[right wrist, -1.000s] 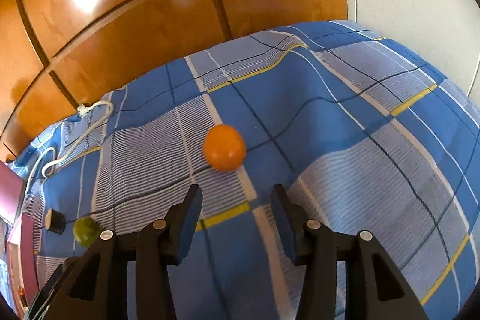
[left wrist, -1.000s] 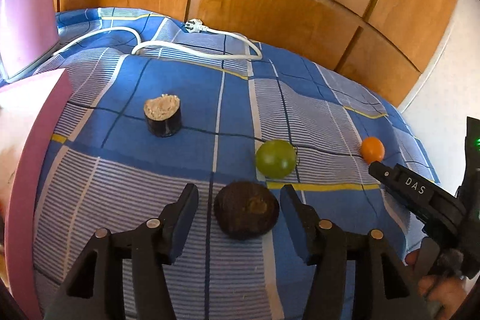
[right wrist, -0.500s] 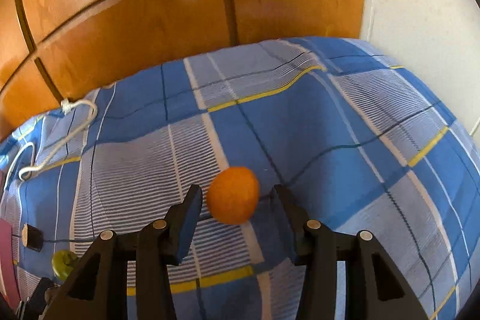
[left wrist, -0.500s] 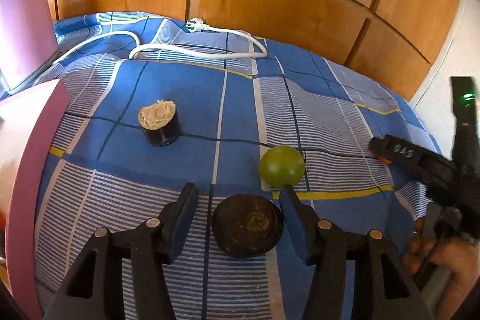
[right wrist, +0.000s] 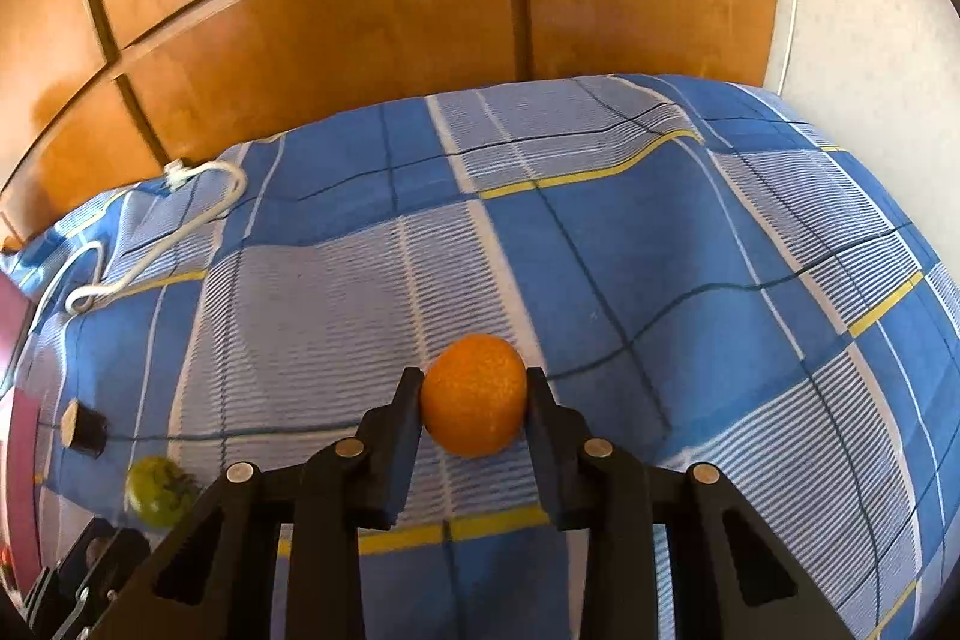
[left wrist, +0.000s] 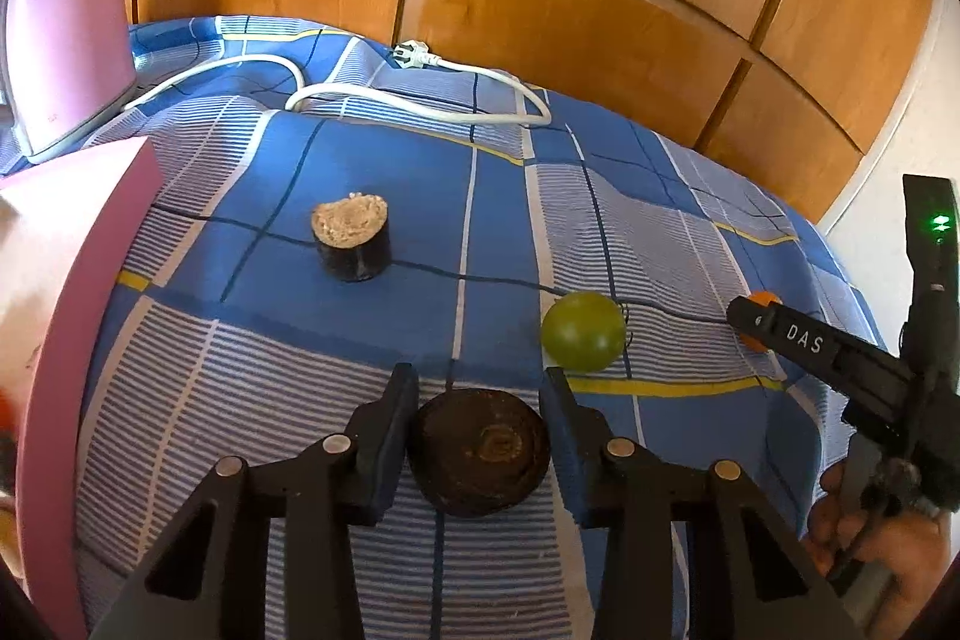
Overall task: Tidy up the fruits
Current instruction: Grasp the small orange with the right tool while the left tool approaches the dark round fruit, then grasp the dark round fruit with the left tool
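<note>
My left claw (left wrist: 480, 403) was closing, pads against the dark fruit (left wrist: 480, 457); my right claw (right wrist: 471, 400) was closing onto the orange (right wrist: 474, 394).

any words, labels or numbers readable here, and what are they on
"DAS": white letters on the black finger of the right gripper, as the left wrist view shows it.
A tiny faint mark low on the pink appliance is too small to read.
Nothing else carries text: not the fruit, the checked bedspread or the wooden panels.

Both wrist views look steeply down, close over the same blue bedspread (left wrist: 360, 340).
</note>
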